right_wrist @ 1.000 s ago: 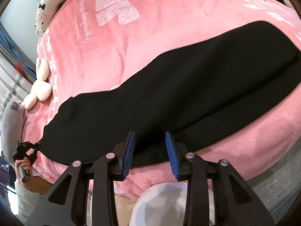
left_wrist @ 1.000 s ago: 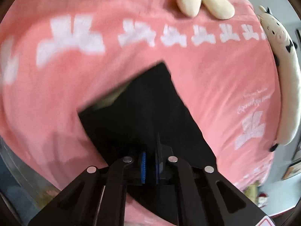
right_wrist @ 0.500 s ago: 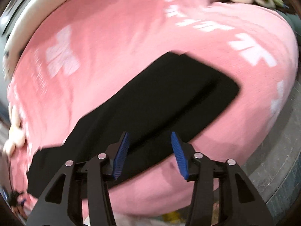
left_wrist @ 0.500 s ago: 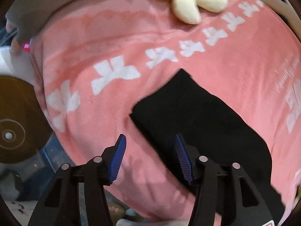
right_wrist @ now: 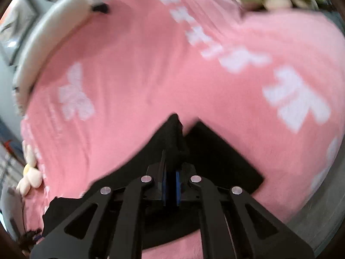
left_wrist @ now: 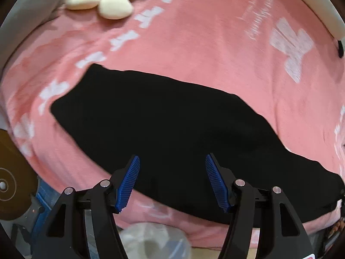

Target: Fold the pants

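While the left hand-held gripper [left_wrist: 172, 181] hovers spread over the pants [left_wrist: 172, 129], the right hand-held gripper [right_wrist: 170, 185] pinches them.

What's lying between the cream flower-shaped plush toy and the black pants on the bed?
Only bare pink blanket with white bow prints lies between the cream flower plush and the black pants, in the left wrist view.

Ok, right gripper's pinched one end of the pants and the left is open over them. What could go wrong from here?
1. The right gripper is shut on only a narrow ridge of the black pants; the fabric could slip out when pulled.
2. The left gripper is open, holding nothing, so a one-sided pull may drag and bunch the pants across the pink blanket.
3. The near hem lies close to the blanket's front edge and might slide off.
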Demonstrator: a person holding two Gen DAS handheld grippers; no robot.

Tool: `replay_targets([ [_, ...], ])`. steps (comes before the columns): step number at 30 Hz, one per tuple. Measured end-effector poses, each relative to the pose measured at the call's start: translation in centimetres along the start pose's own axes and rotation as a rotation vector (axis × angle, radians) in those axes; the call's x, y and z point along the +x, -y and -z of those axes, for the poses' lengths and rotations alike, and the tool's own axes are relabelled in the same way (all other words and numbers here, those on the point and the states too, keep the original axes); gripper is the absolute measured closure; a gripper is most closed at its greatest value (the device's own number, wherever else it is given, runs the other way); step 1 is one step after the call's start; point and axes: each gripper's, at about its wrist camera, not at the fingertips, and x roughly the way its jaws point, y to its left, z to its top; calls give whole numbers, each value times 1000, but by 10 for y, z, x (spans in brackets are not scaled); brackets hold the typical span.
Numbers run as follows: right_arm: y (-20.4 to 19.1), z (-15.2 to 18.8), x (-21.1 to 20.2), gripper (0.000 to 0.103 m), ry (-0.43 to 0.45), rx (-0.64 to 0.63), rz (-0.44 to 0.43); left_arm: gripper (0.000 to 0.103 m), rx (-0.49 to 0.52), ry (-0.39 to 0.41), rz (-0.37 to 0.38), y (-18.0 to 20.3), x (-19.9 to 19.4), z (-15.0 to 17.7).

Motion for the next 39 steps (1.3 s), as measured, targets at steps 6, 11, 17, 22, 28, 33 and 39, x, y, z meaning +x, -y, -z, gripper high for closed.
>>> replay_targets([
  [6, 42, 17, 20, 98, -154, -59, 128, 42, 49, -35, -5, 27, 15, 7],
  [11, 37, 19, 7, 86, -77, -58, 154, 42, 64, -68, -14, 34, 24, 13],
  [17, -43, 23, -23, 86, 50, -234, 180, 33, 57, -27, -64, 20, 23, 9],
  [22, -165, 68, 40, 86, -211, -353, -218, 33, 48, -32, -115, 8, 37, 8],
  [28, -331, 162, 134, 88, -489, -577, -486, 33, 14, -92, -91, -21, 53, 20],
  [33, -418, 204, 215, 88, -553, -696, -454, 29, 39, -68, -57, -32, 53, 23],
  [39, -447, 209, 245, 88, -494, -724, -343, 27, 104, -36, -68, -27, 52, 23],
])
